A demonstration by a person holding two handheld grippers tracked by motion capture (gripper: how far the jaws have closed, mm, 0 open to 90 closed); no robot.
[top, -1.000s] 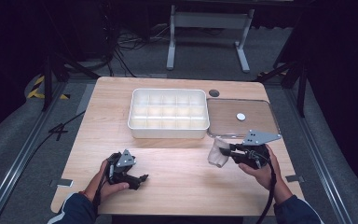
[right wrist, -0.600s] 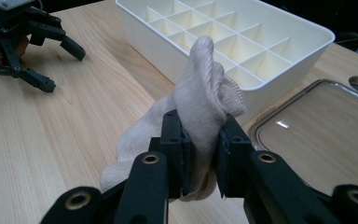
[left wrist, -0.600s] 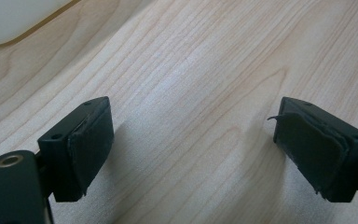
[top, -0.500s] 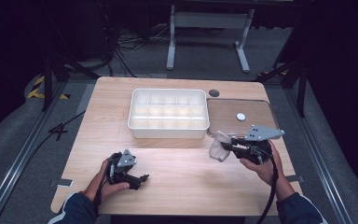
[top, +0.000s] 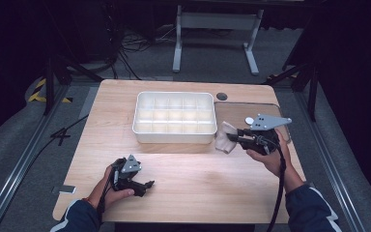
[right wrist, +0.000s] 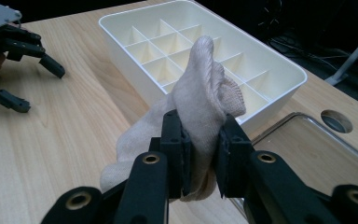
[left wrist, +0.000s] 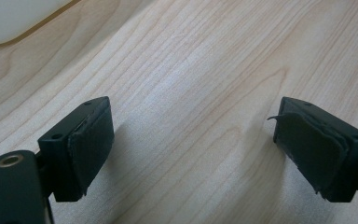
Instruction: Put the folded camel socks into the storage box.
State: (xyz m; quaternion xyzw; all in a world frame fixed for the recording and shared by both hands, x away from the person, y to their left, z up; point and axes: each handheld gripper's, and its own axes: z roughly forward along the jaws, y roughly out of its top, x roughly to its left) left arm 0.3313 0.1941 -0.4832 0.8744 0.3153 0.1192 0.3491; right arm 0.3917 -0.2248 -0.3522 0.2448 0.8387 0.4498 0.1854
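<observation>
**Sock clamped beside the divided tray**

At the bottom of the right gripper view, the right gripper (right wrist: 200, 154) has its two black jaws pressed together on a beige sock (right wrist: 200, 102). The sock bunches up between the pads, with one end rising above them toward the middle of the frame and the other end hanging down to the lower left. Just behind it, in the upper middle of that frame, stands a white tray (right wrist: 279, 93) split into many small compartments. A clear lid (right wrist: 307, 149) lies flat on the wood at the right.

In the high view the right gripper (top: 239, 137) sits at the right centre of the frame, held by a hand (top: 270, 157). The sock (top: 224, 137) hangs from it just beside the tray's (top: 174, 137) right end, clear of the table (top: 198, 179).

At the lower left of the high view, a hand (top: 113, 193) holds the left gripper (top: 142, 186) low over the table, well apart from the tray. In the left gripper view its jaws stand wide apart with bare wood (left wrist: 191, 93) between them.

Farther up the high view, a small white disc (top: 249, 120) lies on the clear lid (top: 232, 113), and a dark round hole (top: 221, 96) shows in the tabletop beyond it.
</observation>
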